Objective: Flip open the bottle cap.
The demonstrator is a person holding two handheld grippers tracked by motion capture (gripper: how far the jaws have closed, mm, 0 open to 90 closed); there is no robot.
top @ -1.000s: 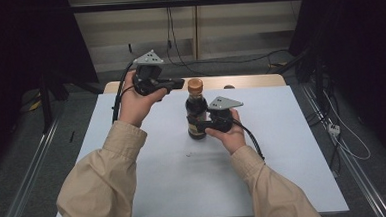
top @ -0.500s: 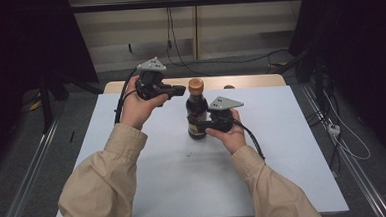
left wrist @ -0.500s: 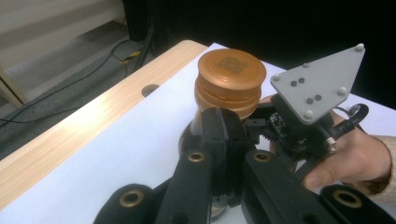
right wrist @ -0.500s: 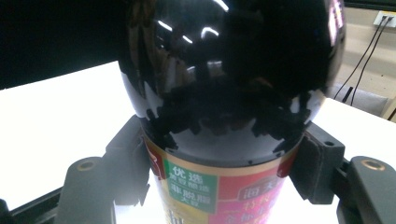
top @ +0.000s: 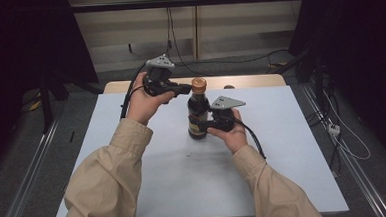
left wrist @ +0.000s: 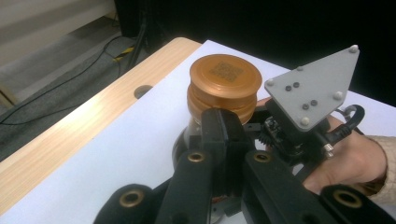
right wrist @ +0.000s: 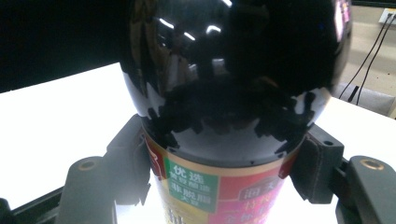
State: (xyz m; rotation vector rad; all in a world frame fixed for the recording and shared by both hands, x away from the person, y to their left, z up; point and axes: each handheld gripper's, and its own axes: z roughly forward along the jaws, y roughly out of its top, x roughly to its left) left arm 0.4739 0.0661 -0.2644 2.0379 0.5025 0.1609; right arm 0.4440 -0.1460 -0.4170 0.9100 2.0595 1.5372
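A dark glass bottle (top: 198, 115) with a copper-coloured cap (top: 198, 83) stands upright on the white table (top: 287, 138). My right gripper (top: 205, 123) is shut on its lower body at the red and green label (right wrist: 210, 186), with one pad (right wrist: 133, 158) on each side. My left gripper (top: 185, 89) is held at cap height just left of the cap (left wrist: 225, 79). Its jaws are shut together with nothing between them, and their tips (left wrist: 223, 119) sit close against the bottle's neck below the cap.
A bare wooden strip (top: 249, 80) with a small hole (left wrist: 142, 91) runs along the table's far edge. Cables (top: 343, 145) lie on the floor behind and to the right. Metal rails (top: 24, 177) flank the table.
My left gripper has moved right, from well left of the bottle to just beside its cap. The right gripper and the bottle have stayed put.
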